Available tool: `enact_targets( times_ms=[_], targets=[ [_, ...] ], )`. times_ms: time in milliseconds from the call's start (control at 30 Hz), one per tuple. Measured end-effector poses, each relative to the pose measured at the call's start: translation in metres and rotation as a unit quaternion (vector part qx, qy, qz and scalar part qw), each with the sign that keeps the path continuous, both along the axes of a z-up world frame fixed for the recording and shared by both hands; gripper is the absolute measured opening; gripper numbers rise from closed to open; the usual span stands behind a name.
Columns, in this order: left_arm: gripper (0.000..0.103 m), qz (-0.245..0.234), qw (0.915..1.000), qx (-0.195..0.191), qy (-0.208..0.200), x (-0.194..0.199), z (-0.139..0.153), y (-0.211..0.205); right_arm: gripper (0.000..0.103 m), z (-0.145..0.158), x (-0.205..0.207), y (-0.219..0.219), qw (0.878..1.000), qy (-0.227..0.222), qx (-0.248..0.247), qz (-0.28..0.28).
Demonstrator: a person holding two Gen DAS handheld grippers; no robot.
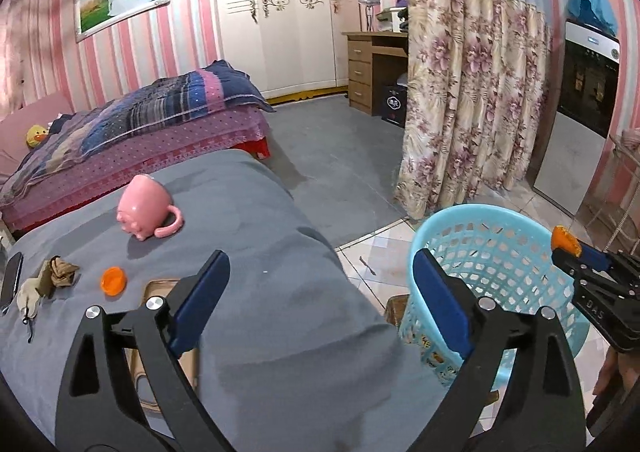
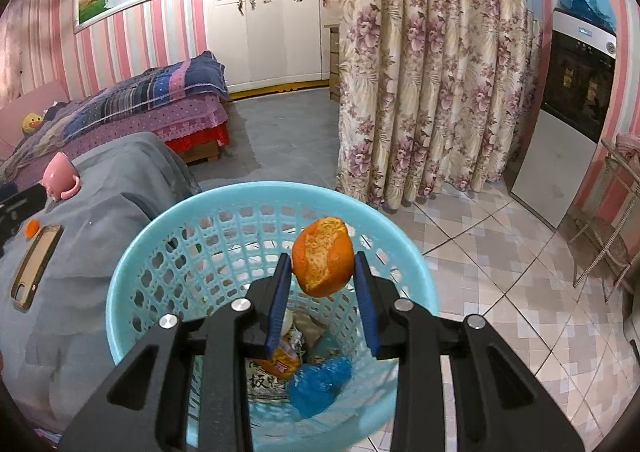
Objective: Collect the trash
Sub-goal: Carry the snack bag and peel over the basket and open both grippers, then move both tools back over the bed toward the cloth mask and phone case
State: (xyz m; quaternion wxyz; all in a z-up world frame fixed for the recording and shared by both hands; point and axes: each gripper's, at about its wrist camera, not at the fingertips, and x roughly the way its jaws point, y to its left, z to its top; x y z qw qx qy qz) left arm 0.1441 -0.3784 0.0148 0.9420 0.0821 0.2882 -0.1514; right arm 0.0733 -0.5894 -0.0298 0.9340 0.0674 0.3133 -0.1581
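Observation:
My right gripper [image 2: 322, 256] is shut on a piece of orange peel [image 2: 322, 258] and holds it above the mouth of the light blue plastic basket [image 2: 256, 191]. A blue bag [image 2: 320, 384] and a printed wrapper [image 2: 280, 364] lie in the basket's bottom. My left gripper [image 1: 320, 258] stands wide open with nothing between its fingers, over the grey-covered table's [image 1: 280, 312] right end, beside the basket [image 1: 472, 211]. In the left wrist view the right gripper [image 1: 568, 252] with the peel [image 1: 565, 240] shows at the right edge. Another orange peel bit [image 1: 113, 280] and crumpled brown scraps [image 1: 62, 272] lie on the table at left.
A pink mug [image 1: 144, 207] lies tipped on the table. A phone in a tan case [image 2: 38, 264] and a black phone [image 1: 11, 278] rest on the cloth. A bed [image 1: 140, 119] stands behind, a floral curtain [image 1: 472, 99] and tiled floor [image 2: 500, 272] to the right.

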Motion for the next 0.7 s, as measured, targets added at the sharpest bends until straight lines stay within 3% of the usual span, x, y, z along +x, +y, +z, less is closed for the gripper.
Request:
enact_targets(
  times_ms=[100,167,233,433,700],
  targets=[
    [0.09,0.007,1.0,-0.002,0.001,0.0,0.001,0.009,0.038,0.0,0.008,0.007,1.0,0.002,-0.002,0.003],
    [0.09,0.015,0.9999,-0.002,-0.002,0.0,0.002,0.016,0.052,-0.001,0.011,0.011,1.0,0.001,0.006,0.007],
    [0.09,0.019,0.9998,-0.007,-0.004,0.0,0.005,0.022,0.073,0.001,0.012,0.014,1.0,-0.003,0.0,0.002],
    [0.091,0.03,0.9994,-0.016,-0.005,0.002,0.01,0.037,0.091,-0.001,0.008,0.021,1.0,-0.007,-0.004,-0.015],
    [0.092,0.039,0.9989,-0.024,-0.003,0.0,0.011,0.049,0.096,0.006,0.005,0.022,0.999,-0.01,-0.014,-0.028]
  ],
)
